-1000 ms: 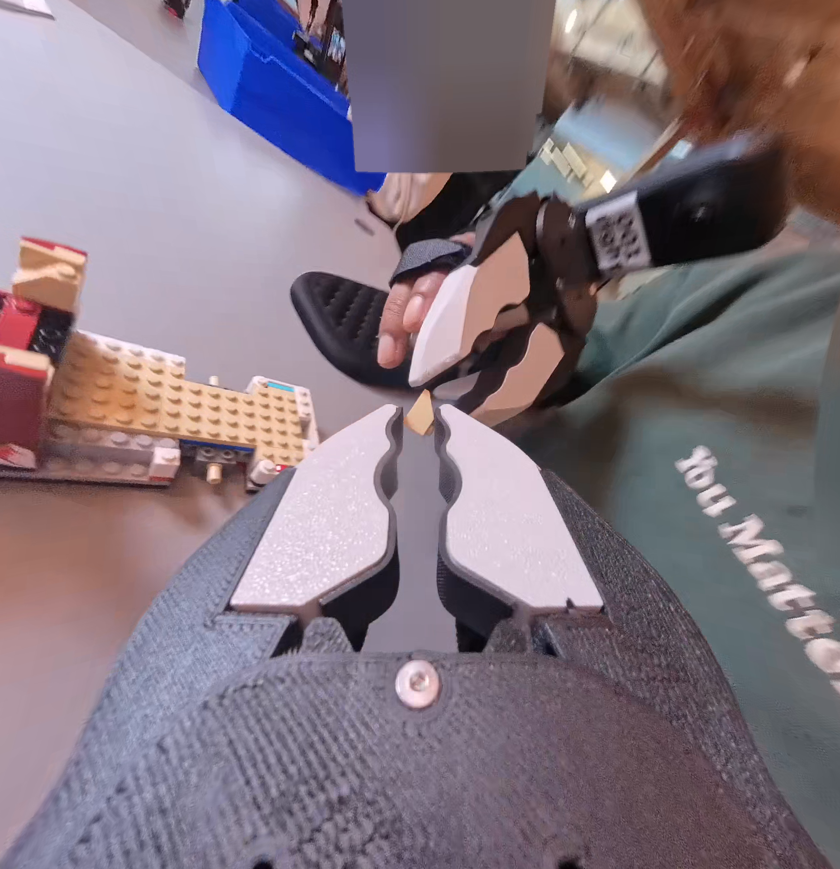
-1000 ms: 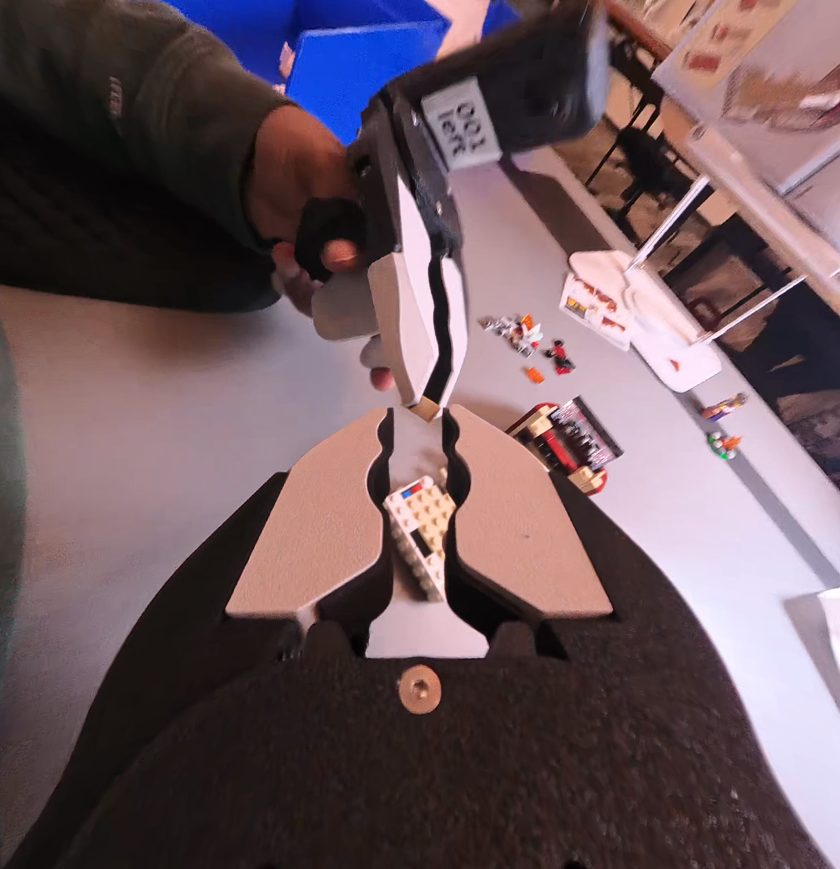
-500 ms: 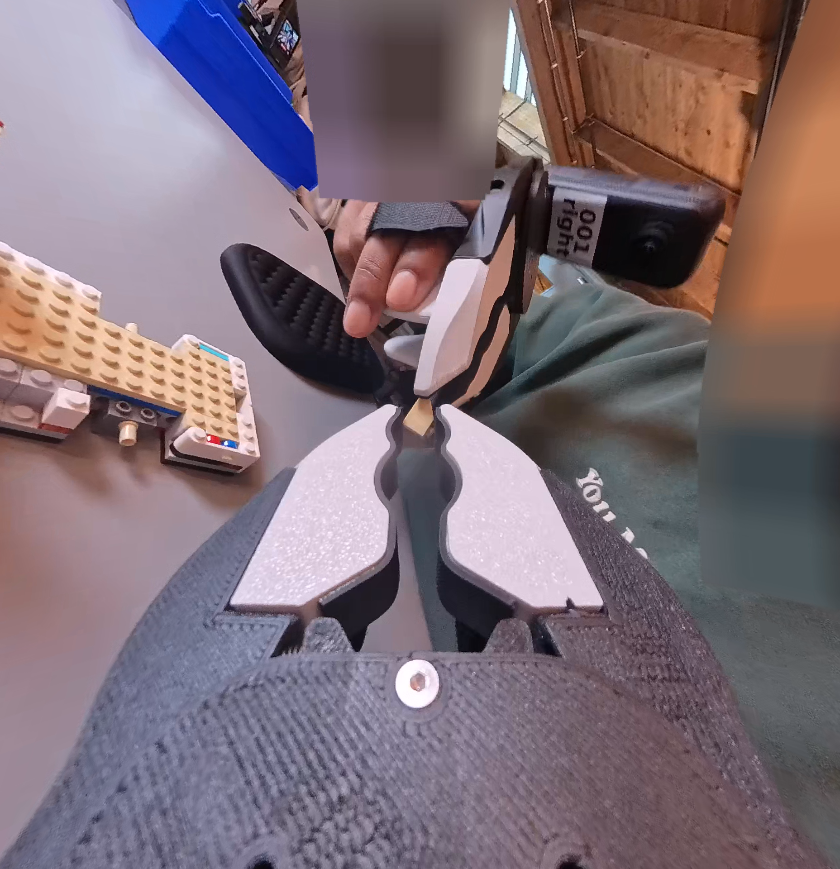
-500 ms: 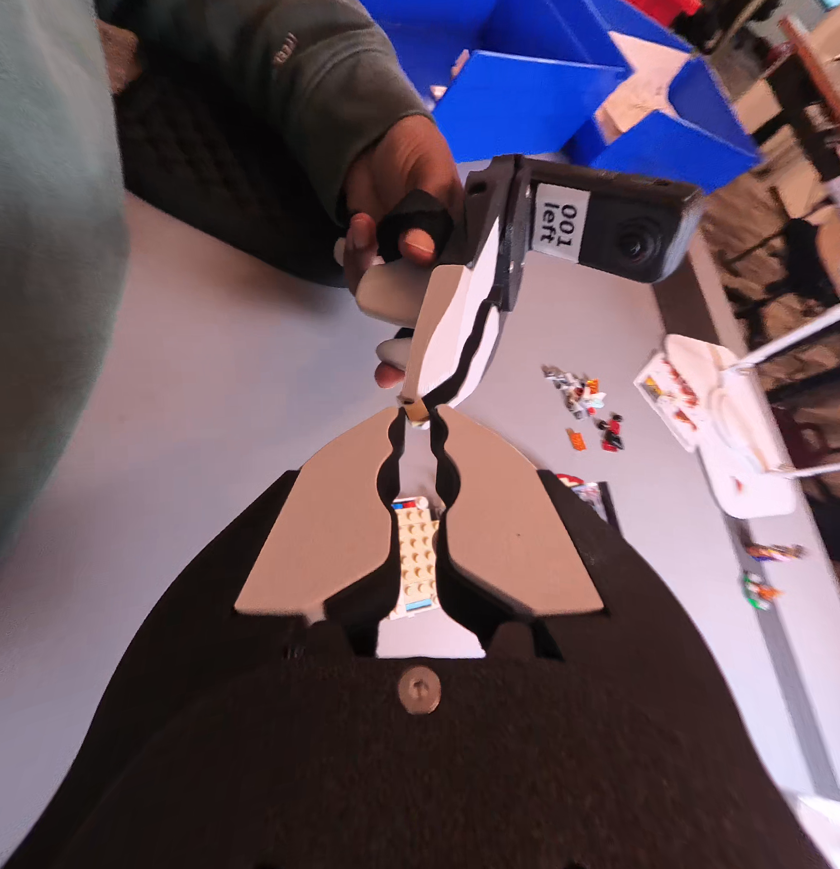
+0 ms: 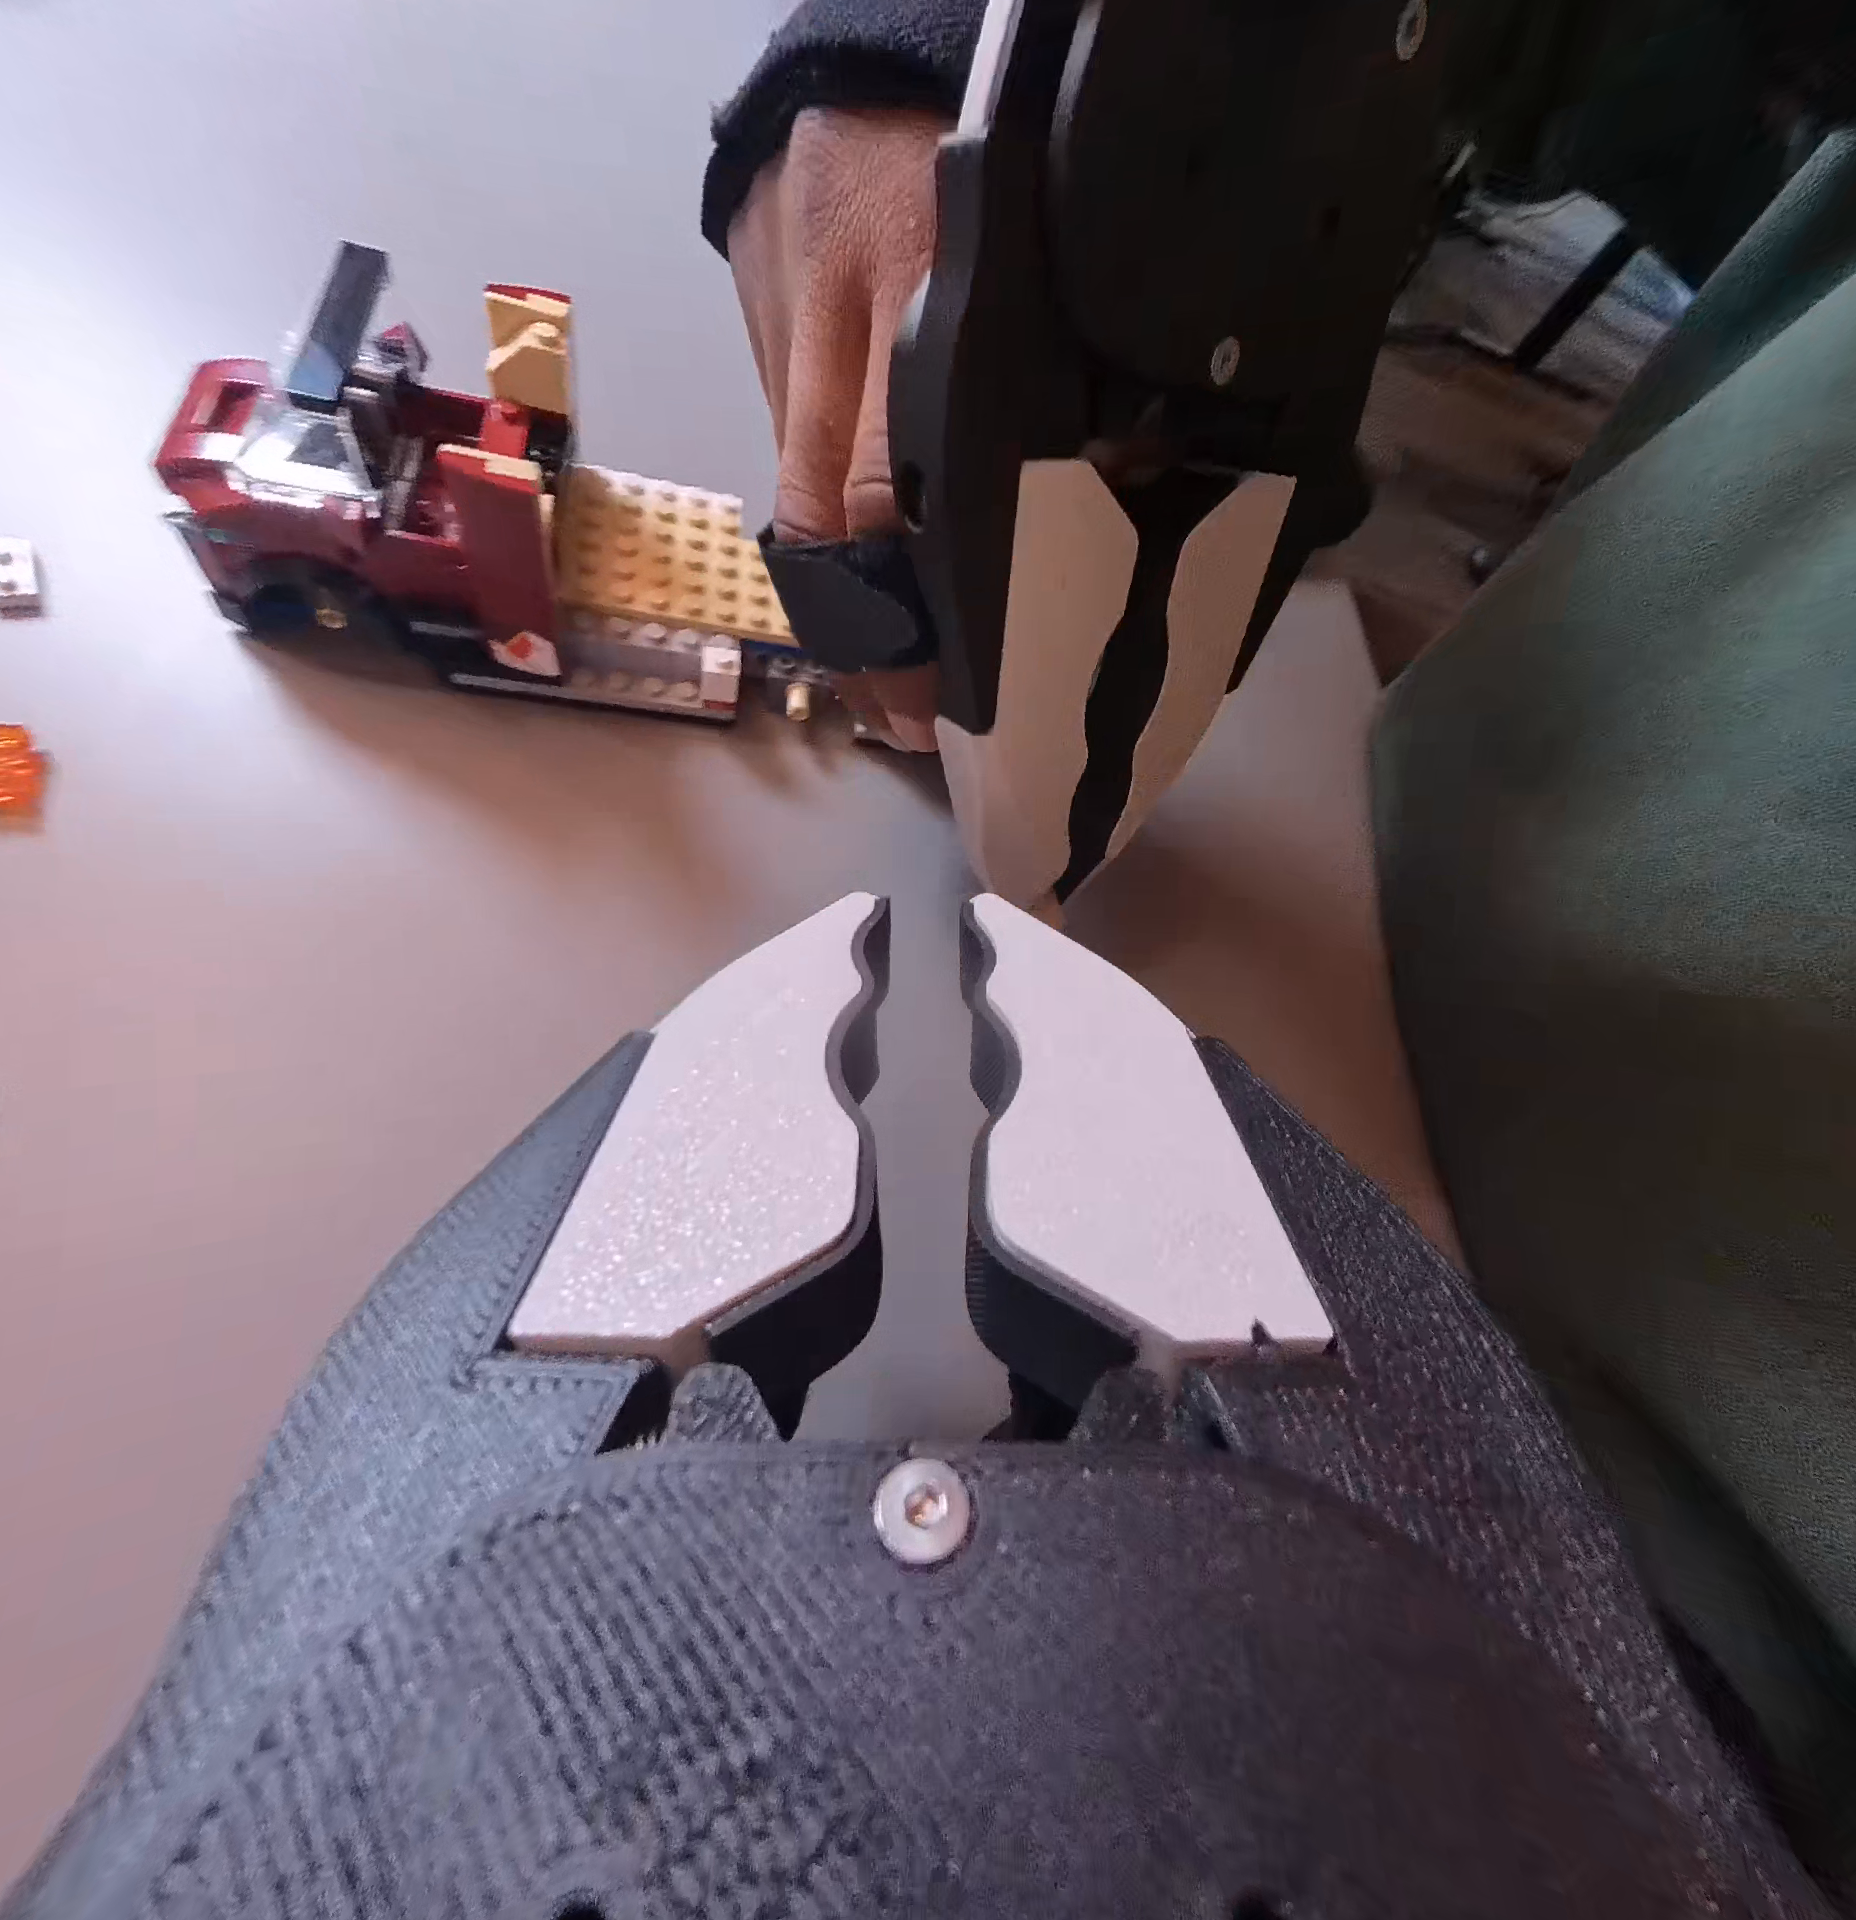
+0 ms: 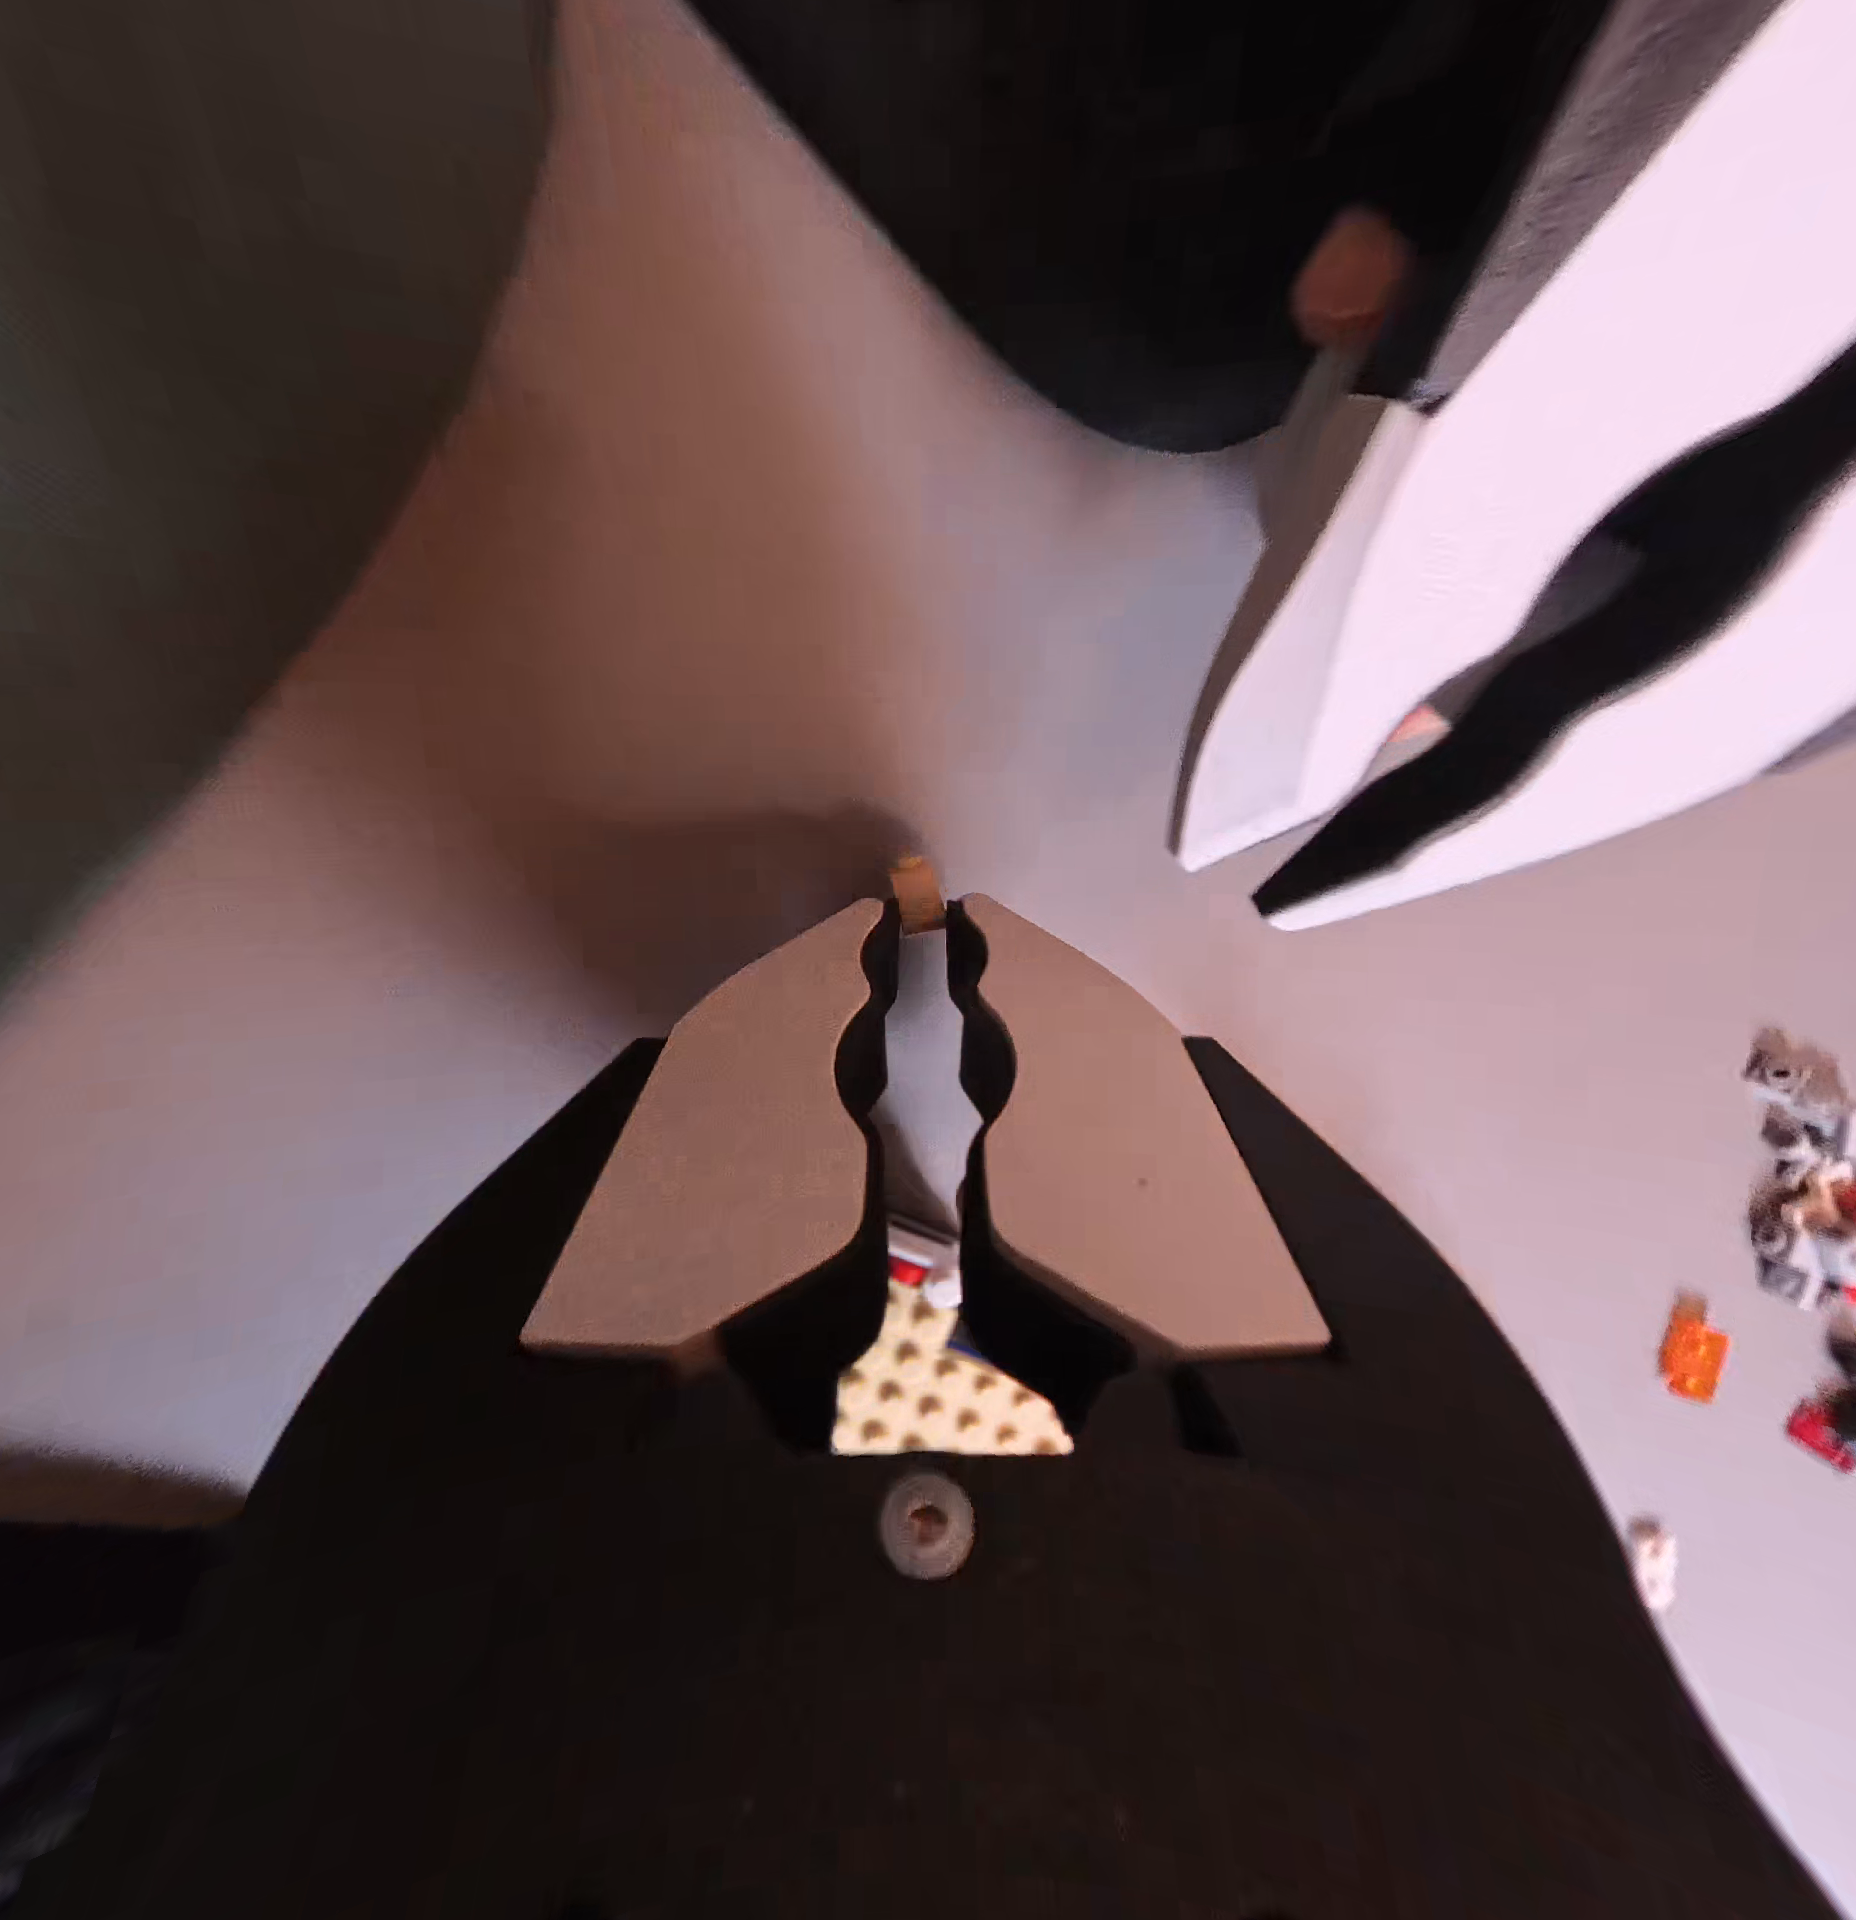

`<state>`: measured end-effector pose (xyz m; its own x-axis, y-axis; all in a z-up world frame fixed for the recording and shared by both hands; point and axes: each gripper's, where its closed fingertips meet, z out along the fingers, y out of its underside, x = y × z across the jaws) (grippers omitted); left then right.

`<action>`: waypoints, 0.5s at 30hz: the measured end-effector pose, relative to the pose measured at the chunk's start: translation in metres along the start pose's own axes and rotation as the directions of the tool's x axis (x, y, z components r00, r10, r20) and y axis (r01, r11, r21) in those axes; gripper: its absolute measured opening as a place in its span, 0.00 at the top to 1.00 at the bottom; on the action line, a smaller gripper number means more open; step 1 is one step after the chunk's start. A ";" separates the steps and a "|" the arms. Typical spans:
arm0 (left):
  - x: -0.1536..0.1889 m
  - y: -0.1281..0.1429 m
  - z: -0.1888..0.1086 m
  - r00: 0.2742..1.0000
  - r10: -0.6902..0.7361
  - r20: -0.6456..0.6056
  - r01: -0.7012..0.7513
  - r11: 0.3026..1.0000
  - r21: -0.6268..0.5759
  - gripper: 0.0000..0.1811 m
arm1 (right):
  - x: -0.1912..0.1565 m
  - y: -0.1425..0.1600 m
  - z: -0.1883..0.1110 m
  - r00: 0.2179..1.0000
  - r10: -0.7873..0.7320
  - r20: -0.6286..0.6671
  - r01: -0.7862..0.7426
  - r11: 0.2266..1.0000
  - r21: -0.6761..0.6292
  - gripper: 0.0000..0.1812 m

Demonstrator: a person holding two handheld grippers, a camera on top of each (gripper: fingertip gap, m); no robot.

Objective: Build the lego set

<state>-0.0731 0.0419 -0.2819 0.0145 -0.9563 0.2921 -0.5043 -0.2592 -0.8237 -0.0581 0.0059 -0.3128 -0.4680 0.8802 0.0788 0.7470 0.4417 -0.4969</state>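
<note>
The half-built dark-red lego truck with its tan studded bed (image 5: 550, 540) stood on the grey table (image 5: 280, 935), beneath the right gripper (image 6: 924, 914), which pinched a tiny tan brick (image 6: 918, 900). The left gripper (image 5: 924, 914), slightly parted and empty, was beside it.

A tiny tan brick (image 6: 919, 902) sits pinched at the very tips of the right gripper (image 6: 919, 914), up off the table. The red truck (image 5: 384, 499) stands on its wheels on the grey table — its flat tan back (image 5: 659, 561) is bumpy and bare. Loose small pieces (image 6: 1817, 1174) lie well apart from it.
</note>
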 end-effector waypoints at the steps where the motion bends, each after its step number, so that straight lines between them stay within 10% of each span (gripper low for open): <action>1: -0.005 0.002 -0.003 0.999 0.013 0.032 -0.013 1.000 0.002 0.94 | 0.003 0.002 0.004 0.999 -0.028 0.023 0.028 0.999 -0.025 0.95; 15: -0.024 0.017 -0.005 0.993 0.028 0.111 -0.026 0.999 -0.020 0.95 | 0.041 0.037 -0.011 0.996 -0.092 0.013 0.093 0.972 -0.215 0.89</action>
<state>-0.0868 0.0614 -0.3007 0.0964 -0.9722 0.2134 -0.5214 -0.2320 -0.8212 -0.0444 0.0605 -0.3189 -0.5409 0.8334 0.1132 0.7842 0.5484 -0.2903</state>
